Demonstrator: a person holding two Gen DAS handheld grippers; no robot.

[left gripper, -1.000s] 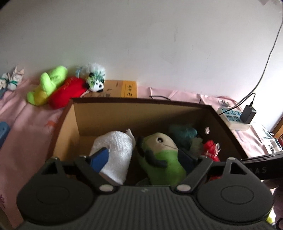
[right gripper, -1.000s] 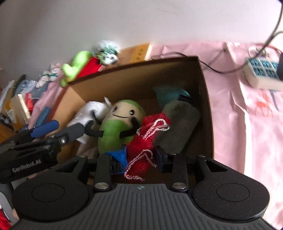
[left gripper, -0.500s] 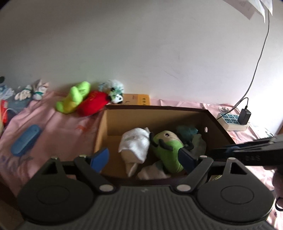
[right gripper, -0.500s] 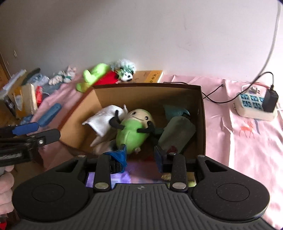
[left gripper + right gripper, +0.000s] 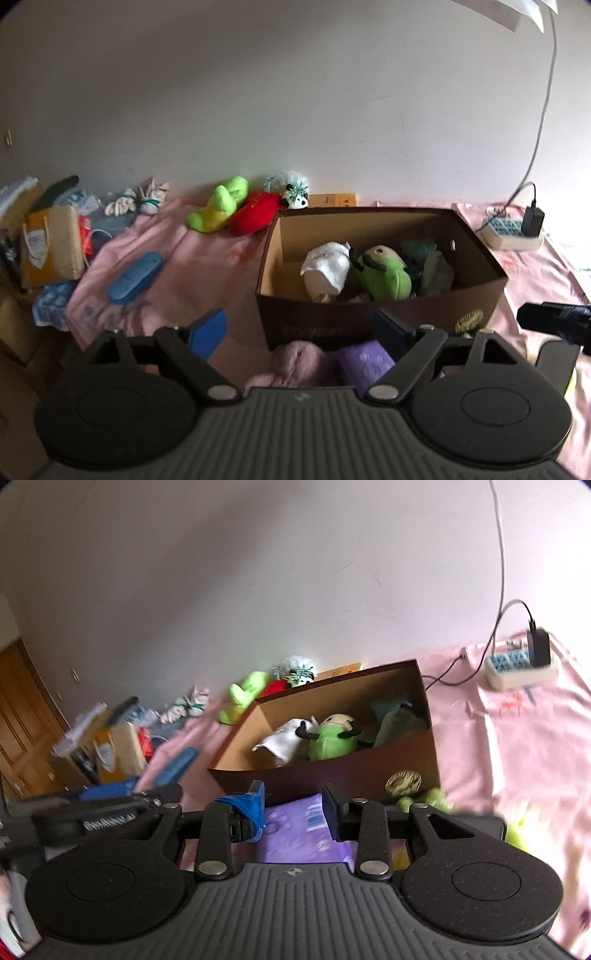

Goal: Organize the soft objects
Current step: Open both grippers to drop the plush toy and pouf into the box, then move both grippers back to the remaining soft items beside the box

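A blue case (image 5: pixel 135 277) is lying on the pink sheet (image 5: pixel 192 266) at left. The left claw (image 5: pixel 301 330) is hovering wide open, gripping nothing. The cardboard box (image 5: pixel 369 321) is holding a white towel (image 5: pixel 328 260) and green plush (image 5: pixel 388 275). The right claw (image 5: pixel 293 805) is hanging open and empty above a purple pack (image 5: pixel 295 827).

Home bedroom: pink bedsheet (image 5: pixel 207 266), plush toys (image 5: pixel 218 210), wooden door (image 5: pixel 22 716).
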